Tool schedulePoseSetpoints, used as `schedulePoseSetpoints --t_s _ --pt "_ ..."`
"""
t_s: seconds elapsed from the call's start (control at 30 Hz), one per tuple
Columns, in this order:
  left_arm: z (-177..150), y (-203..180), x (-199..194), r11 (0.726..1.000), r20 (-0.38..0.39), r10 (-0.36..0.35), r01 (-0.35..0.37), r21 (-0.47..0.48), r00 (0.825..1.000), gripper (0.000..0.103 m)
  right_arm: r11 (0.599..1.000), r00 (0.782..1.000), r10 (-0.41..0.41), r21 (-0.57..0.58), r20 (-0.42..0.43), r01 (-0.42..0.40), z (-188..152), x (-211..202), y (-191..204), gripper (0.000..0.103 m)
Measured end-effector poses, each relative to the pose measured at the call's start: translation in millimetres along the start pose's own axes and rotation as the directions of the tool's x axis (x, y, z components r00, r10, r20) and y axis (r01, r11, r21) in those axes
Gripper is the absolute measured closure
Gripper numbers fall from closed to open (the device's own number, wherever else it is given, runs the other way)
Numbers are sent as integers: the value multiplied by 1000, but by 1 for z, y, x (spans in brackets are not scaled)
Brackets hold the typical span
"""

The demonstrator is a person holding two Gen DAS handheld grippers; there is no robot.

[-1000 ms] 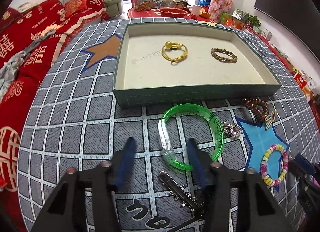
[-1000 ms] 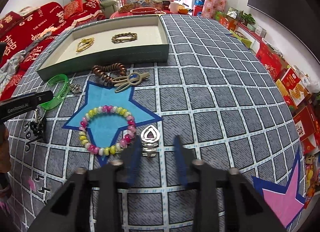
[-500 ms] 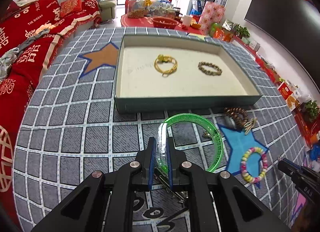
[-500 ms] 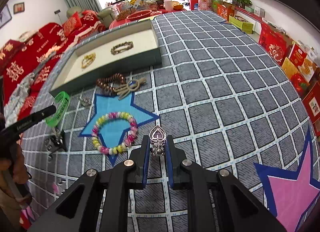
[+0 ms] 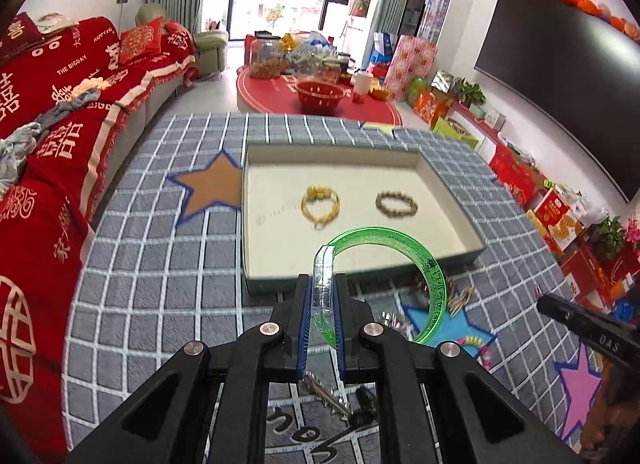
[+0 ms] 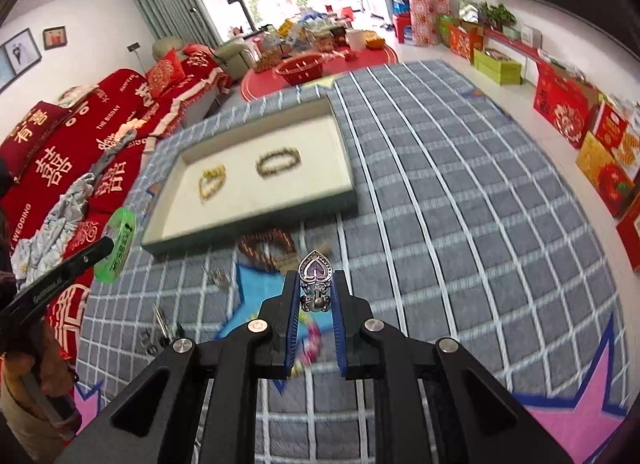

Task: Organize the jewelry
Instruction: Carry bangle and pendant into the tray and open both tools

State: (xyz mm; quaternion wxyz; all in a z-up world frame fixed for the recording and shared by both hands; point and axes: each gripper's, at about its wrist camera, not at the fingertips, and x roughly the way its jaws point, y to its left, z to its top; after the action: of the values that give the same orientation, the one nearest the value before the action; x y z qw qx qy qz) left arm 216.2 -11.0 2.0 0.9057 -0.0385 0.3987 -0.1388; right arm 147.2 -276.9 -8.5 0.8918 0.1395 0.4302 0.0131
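Sofa draped in red covers runs down the far left of my left wrist view, beside the table with its gray grid cloth and an orange star printed on it. Next to that star sits the shallow tray, and inside it I see a gold bracelet on the left and a brown beaded bracelet to its right, the two apart from each other. My left gripper is clamped on the clear end of a green bangle, which is lifted off the cloth and arcs up and to the right, in front of the tray's near wall. Under the gripper a set of keys lies on the cloth. Further right, a blue star carries part of a pastel bead bracelet, and the black tip of my other tool pokes in at the right edge.

From the right wrist camera, the green bangle shows at the left, held up in the left gripper beside the tray. In front of the tray's near wall lies a brown coil hair tie, partly blurred. My right gripper is closed on a silver ring with a heart-shaped purple stone, held upright between the blue pads above the cloth. Right of it the gray grid cloth stretches to a pink star at the lower right.
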Motion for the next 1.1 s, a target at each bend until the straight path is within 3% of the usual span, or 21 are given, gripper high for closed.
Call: schedulePoseSetpoints --t_s 0.37,0.63,0.83,1.1 --pt "55 2 5 999 48 32 -32 4 998 79 995 996 81 -57 31 -79 86 12 34 86" --pt "103 -1 38 997 81 76 -78 24 994 79 993 998 55 -102 27 -52 143 54 56 86" --pt "113 2 92 992 23 120 -121 25 993 79 996 998 58 -66 -2 -58 166 101 51 86" --pt "106 5 158 987 -62 158 -156 39 985 79 998 997 33 -41 -71 -36 164 162 39 86"
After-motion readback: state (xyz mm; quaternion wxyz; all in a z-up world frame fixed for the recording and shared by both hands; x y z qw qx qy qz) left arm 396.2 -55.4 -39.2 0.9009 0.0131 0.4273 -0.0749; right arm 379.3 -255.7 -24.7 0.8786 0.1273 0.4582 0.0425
